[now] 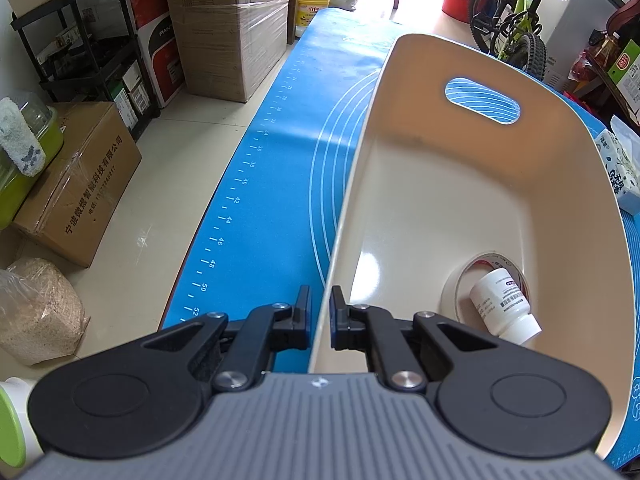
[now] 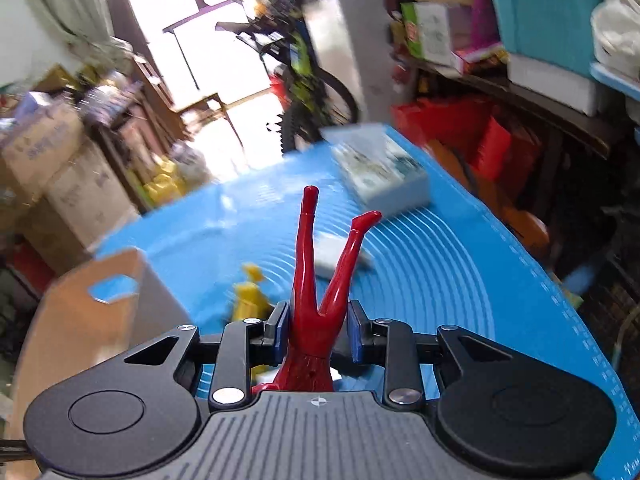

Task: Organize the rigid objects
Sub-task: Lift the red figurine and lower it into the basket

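Your left gripper is pinched nearly shut on the near rim of the cream bin, one finger outside the wall and one inside, steadying it. Inside, just right of those jaws, a roll of tape and a white pill bottle already lie on the floor, so sorting looks partly done.

Your right gripper has clamped a red figure by its waist, legs sticking up ahead of the jaws, clear of the blue mat. The jaws are partway closed with the pads pressing on its hips. Left of the jaws sit a blurred yellow toy and the bin; beyond the legs lies a small white item, too smeared to name, and a tissue pack farther off. Those probably remain.

The bin's mouth is wide open, most of its floor free. Lift the legs over the rim on your way left.
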`<state>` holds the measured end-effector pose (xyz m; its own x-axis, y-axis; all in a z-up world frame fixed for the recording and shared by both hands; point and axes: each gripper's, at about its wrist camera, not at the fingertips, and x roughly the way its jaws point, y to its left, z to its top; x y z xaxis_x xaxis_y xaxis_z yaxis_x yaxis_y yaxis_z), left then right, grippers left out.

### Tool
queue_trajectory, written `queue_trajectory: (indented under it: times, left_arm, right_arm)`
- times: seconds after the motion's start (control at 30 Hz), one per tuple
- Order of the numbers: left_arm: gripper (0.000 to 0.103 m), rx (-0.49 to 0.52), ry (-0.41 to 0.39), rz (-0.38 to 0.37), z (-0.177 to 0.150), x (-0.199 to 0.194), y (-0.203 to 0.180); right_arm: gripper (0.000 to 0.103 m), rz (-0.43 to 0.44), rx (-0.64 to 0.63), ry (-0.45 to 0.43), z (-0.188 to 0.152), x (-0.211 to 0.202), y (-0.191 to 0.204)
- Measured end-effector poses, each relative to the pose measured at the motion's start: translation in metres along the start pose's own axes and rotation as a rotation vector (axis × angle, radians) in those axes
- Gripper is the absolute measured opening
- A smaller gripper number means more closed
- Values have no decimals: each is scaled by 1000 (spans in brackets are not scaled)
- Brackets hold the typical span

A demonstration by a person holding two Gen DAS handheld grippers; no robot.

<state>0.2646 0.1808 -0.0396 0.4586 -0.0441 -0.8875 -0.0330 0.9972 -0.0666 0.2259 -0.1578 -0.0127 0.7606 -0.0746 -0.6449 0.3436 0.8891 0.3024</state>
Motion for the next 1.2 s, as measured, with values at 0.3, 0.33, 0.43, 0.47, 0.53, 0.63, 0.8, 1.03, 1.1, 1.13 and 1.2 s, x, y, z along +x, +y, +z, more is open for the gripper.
queue_trajectory:
  times: [0.3,0.33,0.43,0.47,0.53,0.63,0.8,1.03,1.1,1.13,1.2]
  left_arm:
    - [11,-1,0,0,0,0,0]
    - [11,-1,0,0,0,0,0]
    - [11,-4,2,-2,1,0,0]
    - [11,-4,2,-2,1,0,1]
    - [11,-1,3,2,1,0,0]
    - [11,2,2,5,1,0,-1]
    - [11,0,3,5,1,0,-2]
    - [11,-8,5,0,1,0,0]
    - [11,-7,5,1,1,0,0]
    - [11,-6,5,2,1,0,0]
    - [11,-6,5,2,1,0,1]
  right_arm:
    - [38,188,-111,-30,16,-18,70]
    - [38,204,-122,-29,16,-19,78]
    - [38,256,-140,-16,15,-18,100]
    - [38,274,-144,-3,13,-17,107]
    - [38,296,-170,12,7,-16,124]
    - [38,311,-230,39,-3,-8,146]
    - [39,324,-266,158,-26,16,170]
    - [39,293,-338,249,-51,42,185]
    - [39,286,-353,276,-55,47,185]
    - [39,280,-368,289,-57,49,186]
    - [39,263,-398,321,-62,54,190]
